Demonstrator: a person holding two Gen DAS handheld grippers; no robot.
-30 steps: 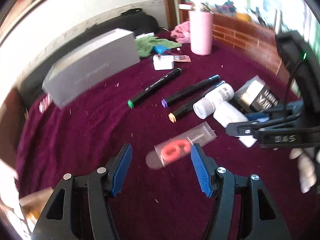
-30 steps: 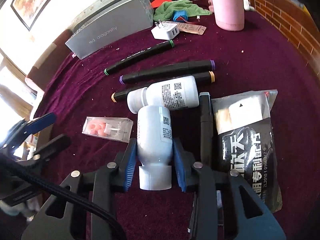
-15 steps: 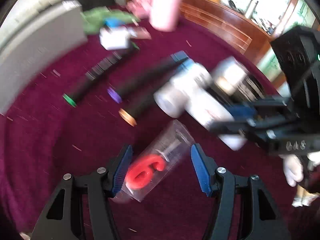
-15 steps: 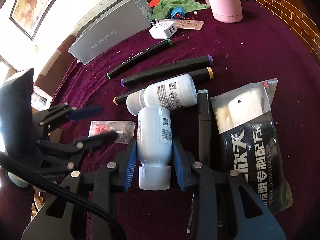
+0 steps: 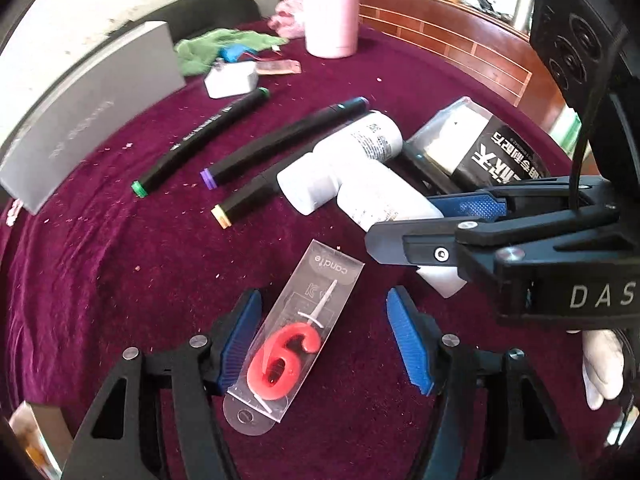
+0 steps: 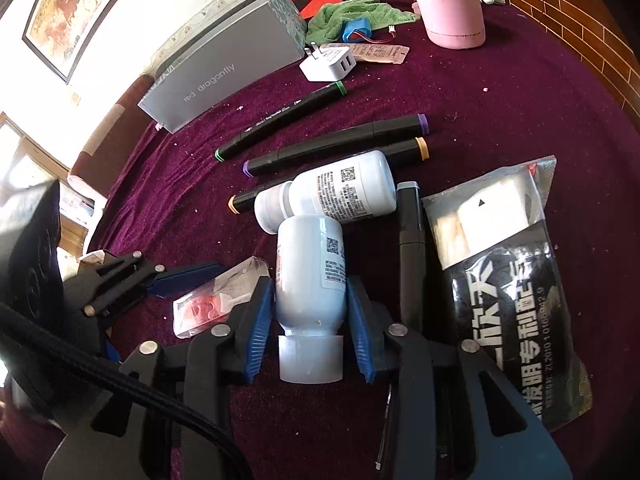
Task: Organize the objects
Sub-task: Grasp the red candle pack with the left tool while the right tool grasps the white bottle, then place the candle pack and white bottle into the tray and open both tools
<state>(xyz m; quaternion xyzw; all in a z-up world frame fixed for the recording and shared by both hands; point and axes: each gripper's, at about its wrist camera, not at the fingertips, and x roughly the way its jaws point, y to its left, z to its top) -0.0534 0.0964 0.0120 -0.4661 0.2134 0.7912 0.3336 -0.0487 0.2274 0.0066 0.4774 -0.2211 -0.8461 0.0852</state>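
A clear candle pack (image 5: 296,344) with a red number candle lies flat on the maroon cloth (image 5: 100,280). My left gripper (image 5: 322,296) straddles it, jaws opening; the left pad stands beside the pack's edge and the right pad is well clear. A white bottle (image 6: 310,272) lies on the cloth, cap toward me, between the pads of my right gripper (image 6: 311,284). Those jaws are opening too, and the pads sit just off its sides. A second white bottle (image 6: 340,192) lies across its far end. The two grippers are close, left gripper (image 6: 180,276) beside the right.
Three black markers (image 6: 336,140) lie in a row behind the bottles. A black pen (image 6: 410,240) and a black-and-clear packet (image 6: 508,280) lie to the right. Farther back are a grey box (image 6: 228,64), white charger (image 6: 328,66), green cloth (image 6: 356,16) and pink tumbler (image 6: 452,4).
My left gripper has dropped toward the candle pack, and now straddles it close beside the right gripper. The right gripper stayed put, and its pads have eased slightly off the bottle.
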